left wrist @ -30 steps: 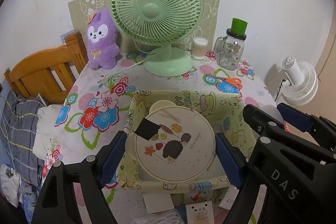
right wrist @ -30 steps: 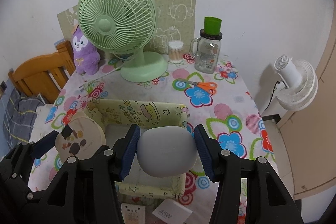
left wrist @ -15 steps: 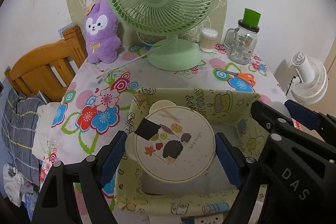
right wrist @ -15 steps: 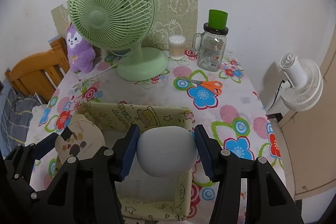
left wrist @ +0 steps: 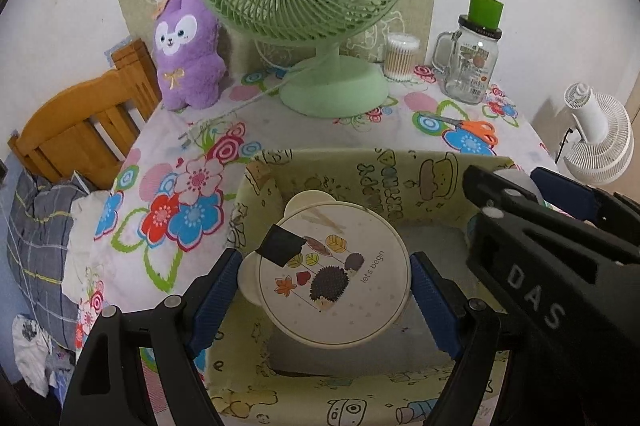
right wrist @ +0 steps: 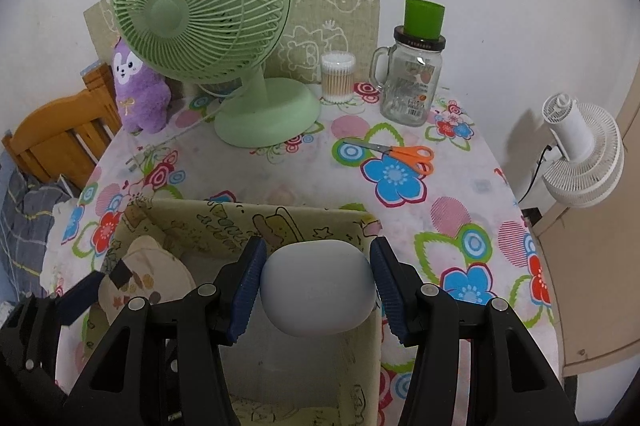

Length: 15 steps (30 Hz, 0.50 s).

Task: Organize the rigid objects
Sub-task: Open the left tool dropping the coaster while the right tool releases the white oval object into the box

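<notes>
Your left gripper [left wrist: 324, 290] pinches the round cream hedgehog-print lid [left wrist: 332, 274], your right gripper [right wrist: 316, 290] the smooth grey-white pod [right wrist: 318, 288]; both hang over the yellow cartoon-print fabric bin [left wrist: 360, 174]. Lower before spreading jaws, lid toward nine o'clock.

Left tool [left wrist: 325, 284], right tool [right wrist: 318, 280]: black frames, ribbed blue pads, silver screws, white "DAS" lettering

From my remote station I see a green desk fan [right wrist: 200, 6] standing at the back of a flower-print tablecloth [right wrist: 400, 178], a purple plush toy [right wrist: 138, 90] to its left. A tub of cotton swabs [right wrist: 338, 76] and a handled glass jar [right wrist: 412, 82] with a green cap sit to its right, orange-handled scissors [right wrist: 400, 152] lying near the jar. I also see 1 white fan [right wrist: 584, 154] by the wall and a wooden chair [left wrist: 80, 130] at the table's left.
</notes>
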Each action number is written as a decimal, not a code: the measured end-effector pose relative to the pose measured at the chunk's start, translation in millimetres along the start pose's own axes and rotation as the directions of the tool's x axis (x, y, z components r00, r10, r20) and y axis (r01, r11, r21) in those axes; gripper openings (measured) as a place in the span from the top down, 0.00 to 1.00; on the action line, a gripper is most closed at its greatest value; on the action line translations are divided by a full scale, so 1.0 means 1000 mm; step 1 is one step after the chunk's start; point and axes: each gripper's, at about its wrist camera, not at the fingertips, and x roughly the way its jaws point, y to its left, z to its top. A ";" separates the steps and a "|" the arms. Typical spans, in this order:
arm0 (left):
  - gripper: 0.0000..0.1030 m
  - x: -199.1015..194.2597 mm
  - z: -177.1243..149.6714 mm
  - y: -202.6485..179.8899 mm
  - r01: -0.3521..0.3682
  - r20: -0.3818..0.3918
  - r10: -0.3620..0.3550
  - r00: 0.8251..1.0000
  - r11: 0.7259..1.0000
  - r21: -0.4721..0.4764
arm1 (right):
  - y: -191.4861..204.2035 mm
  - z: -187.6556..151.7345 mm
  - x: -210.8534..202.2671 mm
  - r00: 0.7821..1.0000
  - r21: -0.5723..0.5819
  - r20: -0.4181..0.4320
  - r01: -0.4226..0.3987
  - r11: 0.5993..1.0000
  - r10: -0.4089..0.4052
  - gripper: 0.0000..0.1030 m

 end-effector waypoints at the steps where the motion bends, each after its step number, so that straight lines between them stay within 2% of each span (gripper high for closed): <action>1: 0.17 0.001 0.000 0.000 0.003 -0.008 -0.003 1.000 1.000 -0.002 | 0.000 0.000 0.003 1.000 0.004 -0.003 -0.001 1.000 0.001 0.45; 8: 0.17 0.005 -0.003 -0.002 -0.004 -0.023 0.004 1.000 1.000 0.005 | 0.001 0.003 0.010 1.000 0.000 0.012 0.013 1.000 -0.013 0.45; 15: 0.10 0.007 -0.002 -0.003 0.009 -0.025 -0.009 1.000 1.000 0.009 | 0.002 0.007 0.014 1.000 0.002 0.020 0.010 1.000 -0.010 0.45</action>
